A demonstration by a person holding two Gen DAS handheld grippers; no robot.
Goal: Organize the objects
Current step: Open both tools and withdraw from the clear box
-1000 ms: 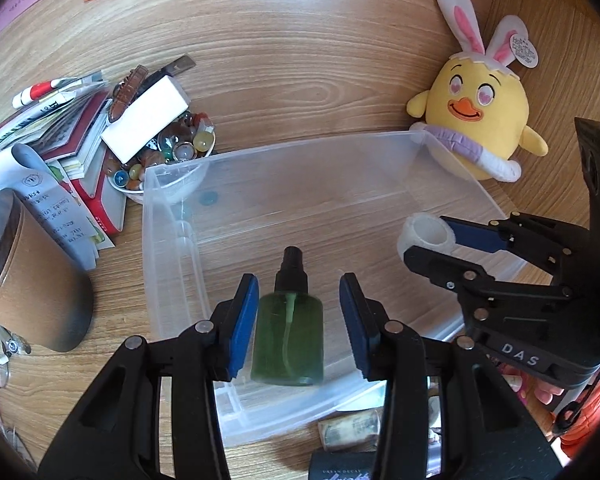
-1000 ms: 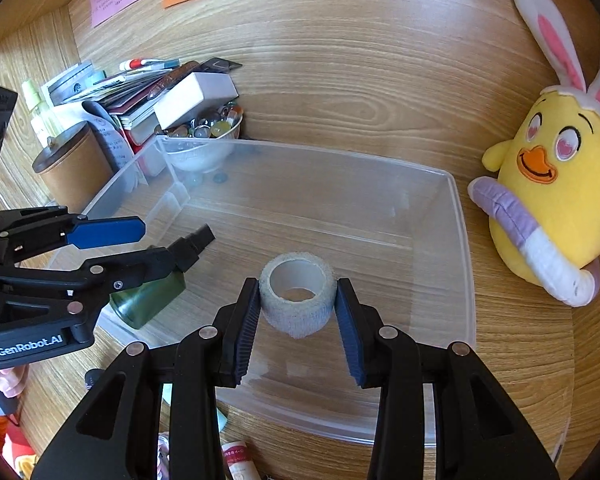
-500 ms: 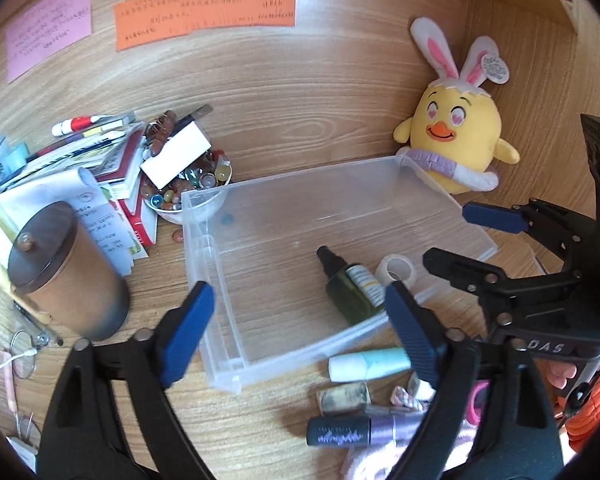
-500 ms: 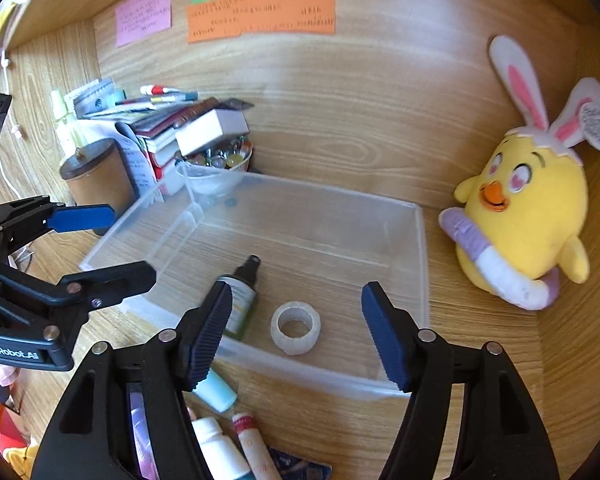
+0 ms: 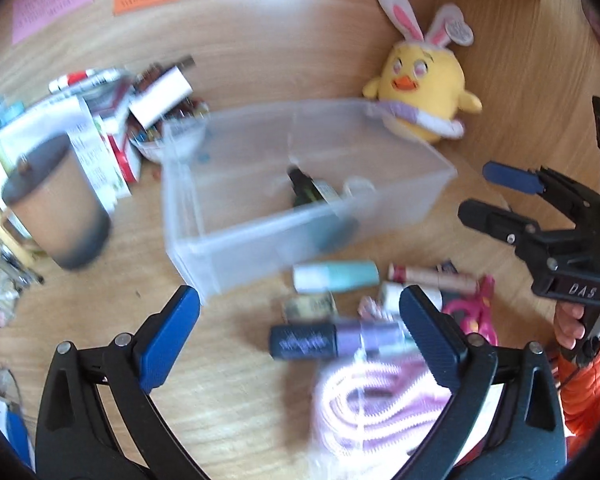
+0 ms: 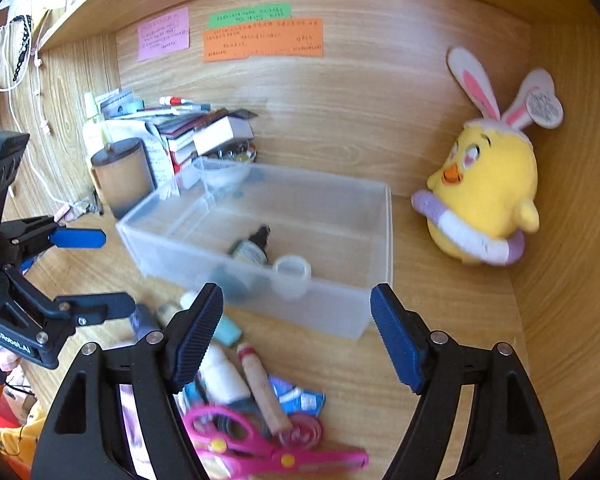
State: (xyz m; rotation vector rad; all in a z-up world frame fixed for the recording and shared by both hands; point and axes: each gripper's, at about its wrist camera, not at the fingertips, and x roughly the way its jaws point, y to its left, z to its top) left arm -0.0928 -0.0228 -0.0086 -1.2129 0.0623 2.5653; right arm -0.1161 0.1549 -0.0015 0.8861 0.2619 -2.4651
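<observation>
A clear plastic bin (image 6: pixel 356 316) (image 5: pixel 236 248) stands on the wooden desk. Inside lie a dark green spray bottle (image 6: pixel 250 250) (image 5: pixel 310 192) and a white tape roll (image 6: pixel 293 269) (image 5: pixel 358 186). My left gripper (image 5: pixel 298 334) is open and empty, held above loose items in front of the bin: a dark-capped purple tube (image 5: pixel 324 340), a teal tube (image 5: pixel 336 276), a pink coiled cord (image 5: pixel 376 408). My right gripper (image 6: pixel 296 338) is open and empty, above pink scissors (image 6: pixel 260 444), a white bottle (image 6: pixel 222 378) and a red-capped tube (image 6: pixel 262 392).
A yellow bunny-eared chick plush (image 6: pixel 486 192) sits right of the bin against the wall. A brown lidded canister (image 6: pixel 118 176), stacked books (image 6: pixel 188 136) and a bowl of beads (image 6: pixel 236 160) crowd the left. Sticky notes (image 6: pixel 264 38) hang on the back panel.
Both grippers let go of the spray bottle and tape roll in the bin, opened wide, and pulled back toward me over the loose items in front of it.
</observation>
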